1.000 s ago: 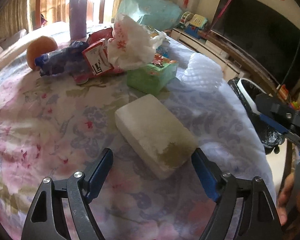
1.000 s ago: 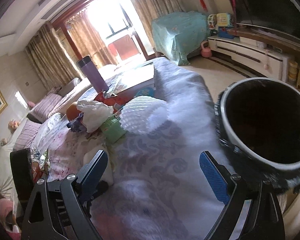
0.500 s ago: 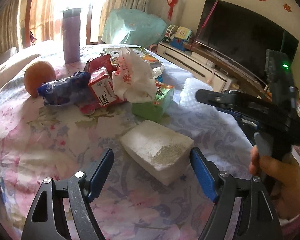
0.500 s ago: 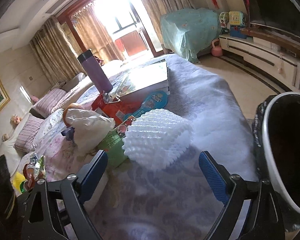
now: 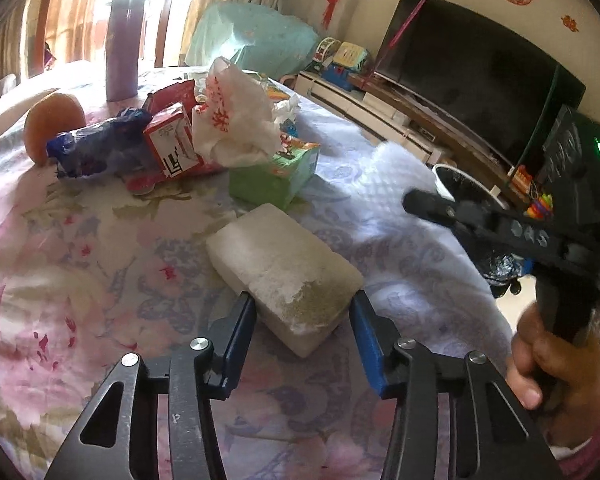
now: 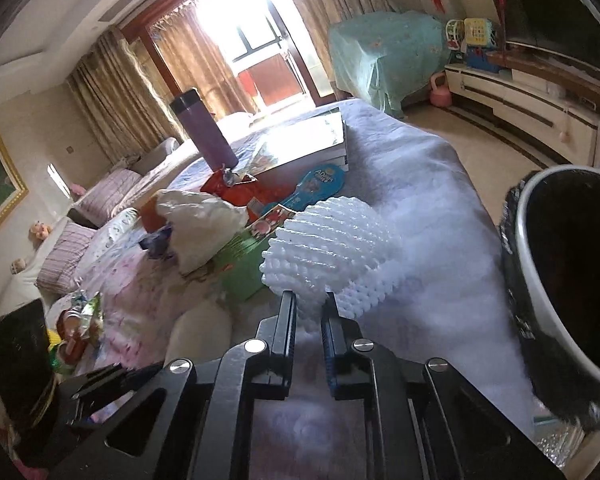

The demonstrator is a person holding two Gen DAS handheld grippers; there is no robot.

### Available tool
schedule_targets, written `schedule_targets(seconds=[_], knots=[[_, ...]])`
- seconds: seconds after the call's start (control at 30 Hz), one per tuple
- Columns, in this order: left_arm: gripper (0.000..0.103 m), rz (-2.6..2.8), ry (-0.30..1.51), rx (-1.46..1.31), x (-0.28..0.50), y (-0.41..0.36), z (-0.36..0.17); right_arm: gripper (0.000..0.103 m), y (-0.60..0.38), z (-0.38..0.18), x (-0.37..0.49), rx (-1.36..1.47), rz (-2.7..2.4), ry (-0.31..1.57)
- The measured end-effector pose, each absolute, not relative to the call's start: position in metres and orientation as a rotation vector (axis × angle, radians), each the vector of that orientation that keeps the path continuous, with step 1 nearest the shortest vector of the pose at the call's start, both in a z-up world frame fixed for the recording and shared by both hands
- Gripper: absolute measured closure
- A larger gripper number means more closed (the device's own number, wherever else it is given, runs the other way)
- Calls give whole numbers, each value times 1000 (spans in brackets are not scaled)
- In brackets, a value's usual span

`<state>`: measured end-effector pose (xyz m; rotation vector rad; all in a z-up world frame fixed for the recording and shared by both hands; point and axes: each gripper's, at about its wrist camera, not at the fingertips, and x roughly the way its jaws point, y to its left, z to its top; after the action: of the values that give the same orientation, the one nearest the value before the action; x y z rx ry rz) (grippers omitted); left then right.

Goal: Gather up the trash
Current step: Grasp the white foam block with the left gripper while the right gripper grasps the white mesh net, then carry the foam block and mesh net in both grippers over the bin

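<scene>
1. 2 hand-held grippers are at work over the flowered tablecloth [image 5: 80,264], and both have just been closing.
2. In the left wrist view the left gripper [image 5: 303,312] sits at the lower centre of the frame with its blue pads against the 2 long sides of 1 white foam block [image 5: 284,268]; the block lies flat on the cloth, so the grasp is a clamp on its near end.
3. In the right wrist view the right gripper [image 6: 309,310] is clenched almost fully, pinching the near edge of 1 white foam net [image 6: 328,244] at the centre of the frame. In the left wrist view a hand [image 5: 556,364] at the lower right holds that tool.
4. Block: rectangular, grainy, with a greenish-brown stain at the near end. Net: soft, dome-shaped, woven in a ribbed mesh.
5. Across the upper left of the left wrist view lie 1 crumpled white plastic bag [image 5: 232,120] with red print, 1 green carton [image 5: 274,172], 1 red and white carton [image 5: 172,140], 1 blue wrapper [image 5: 96,148] and 1 orange [image 5: 54,120].
6. Behind them stands 1 tall purple flask [image 5: 124,44], upright.
7. At the right edge of the right wrist view is 1 round bin [image 6: 532,280] with a white rim and black liner, beside the table.
</scene>
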<state>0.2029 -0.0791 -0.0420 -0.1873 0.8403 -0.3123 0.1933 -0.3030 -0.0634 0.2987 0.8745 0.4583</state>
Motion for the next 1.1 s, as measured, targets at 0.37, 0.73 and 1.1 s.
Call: schedule_targets(seconds=[0.37,0.73,1.1], knots=[[58,-361,809,-150,193,-79,-36,91,-324,-61,157,330,446,870],[57,-415,809,-103,192,-117,-26,91,-347,-45,134,335,395,831],[57,-469,800,-62,203,-156,-17,91,-392,-34,122,354,300,790]])
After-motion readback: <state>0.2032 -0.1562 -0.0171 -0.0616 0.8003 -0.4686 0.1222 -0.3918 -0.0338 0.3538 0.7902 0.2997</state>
